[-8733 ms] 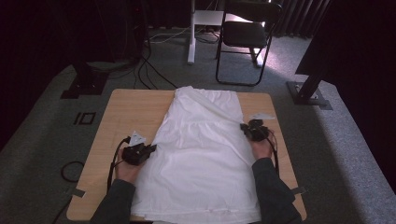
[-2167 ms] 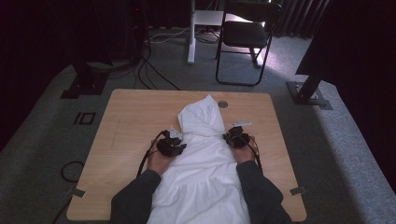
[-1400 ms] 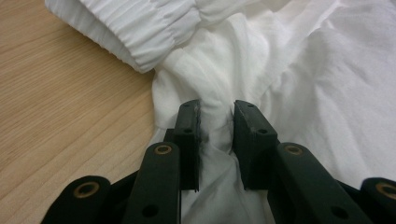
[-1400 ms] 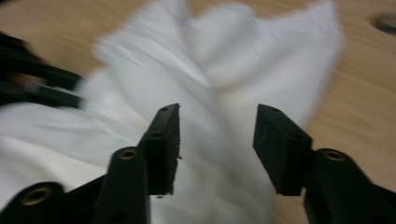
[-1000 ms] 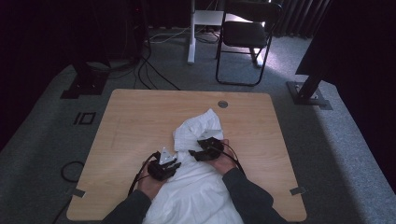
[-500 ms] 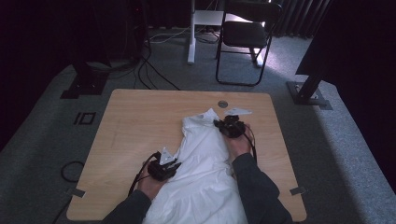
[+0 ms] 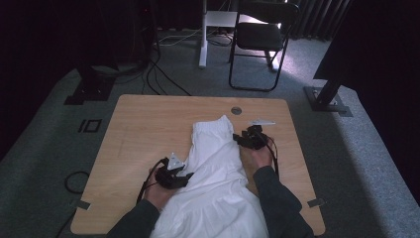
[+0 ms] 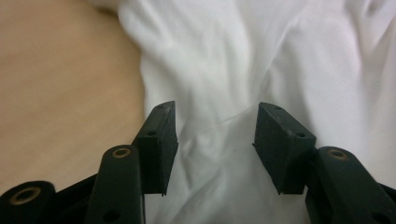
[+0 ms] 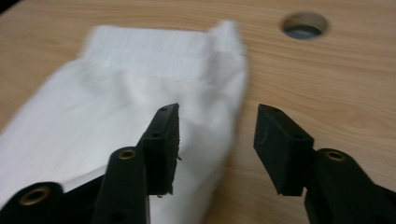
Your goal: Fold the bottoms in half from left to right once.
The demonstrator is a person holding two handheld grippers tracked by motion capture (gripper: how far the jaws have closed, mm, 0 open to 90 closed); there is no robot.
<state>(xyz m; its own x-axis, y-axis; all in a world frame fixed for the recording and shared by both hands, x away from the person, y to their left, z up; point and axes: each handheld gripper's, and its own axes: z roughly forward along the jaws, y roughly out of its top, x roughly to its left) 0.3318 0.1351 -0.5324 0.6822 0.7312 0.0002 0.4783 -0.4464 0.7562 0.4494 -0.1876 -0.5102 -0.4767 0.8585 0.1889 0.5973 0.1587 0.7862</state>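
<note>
A white garment [image 7: 215, 168] lies folded into a long strip down the wooden table [image 7: 143, 129], its banded end [image 9: 163, 46] farthest from me. My left gripper [image 7: 187, 175] rests at the strip's left edge. Its jaws have just been opening and stand apart over the wrinkled cloth [image 8: 219, 60] without pinching it. My right gripper [image 7: 240, 139] sits at the strip's right edge near the banded end. Its jaws have also just been opening. One jaw hangs over the cloth edge [image 9: 224, 121], the other over bare wood.
A round cable hole [image 7: 236, 110] lies in the table just beyond the right gripper. A black chair [image 7: 260, 37], a white desk leg [image 7: 203, 34], floor cables [image 7: 163, 74] and two stand bases [image 7: 327, 99] lie behind the table. Bare wood spreads left of the garment.
The right gripper moved away from me and to the right along the garment, and the bunched top of the cloth now lies stretched flat. The left hand stayed in place.
</note>
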